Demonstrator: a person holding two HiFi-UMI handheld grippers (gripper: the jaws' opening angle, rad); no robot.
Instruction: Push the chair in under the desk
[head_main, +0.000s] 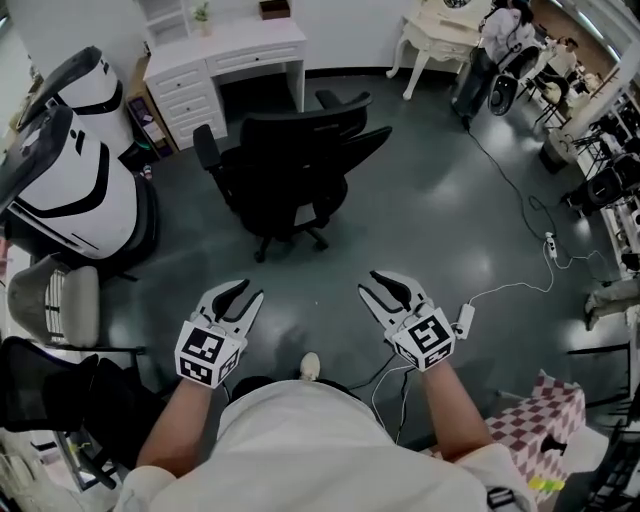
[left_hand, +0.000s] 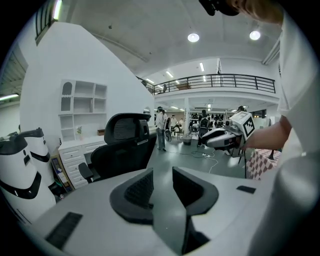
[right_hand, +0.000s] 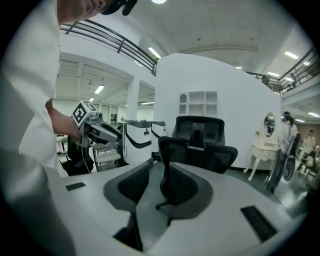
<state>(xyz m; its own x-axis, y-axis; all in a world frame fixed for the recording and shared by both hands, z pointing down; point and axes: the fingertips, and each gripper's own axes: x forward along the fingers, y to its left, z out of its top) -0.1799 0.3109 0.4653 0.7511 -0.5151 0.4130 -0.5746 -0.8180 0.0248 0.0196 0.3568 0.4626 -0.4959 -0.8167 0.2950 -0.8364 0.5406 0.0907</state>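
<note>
Facing the chair (head_main: 295, 165) well ahead, left hand-held gripper (head_main: 243, 292) and right hand-held gripper (head_main: 377, 284) gape empty.

Left tool (head_main: 247, 292), right tool (head_main: 372, 284) white, black-padded; shirt (head_main: 300, 440) white.

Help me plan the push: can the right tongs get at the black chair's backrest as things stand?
Likely yes, with a step forward: only bare floor lies between the right tongs and the black chair, whose backrest faces them.

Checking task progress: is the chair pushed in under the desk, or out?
Out. The chair stands on open floor in front of the desk, its wheeled base clear of the desk.
</note>
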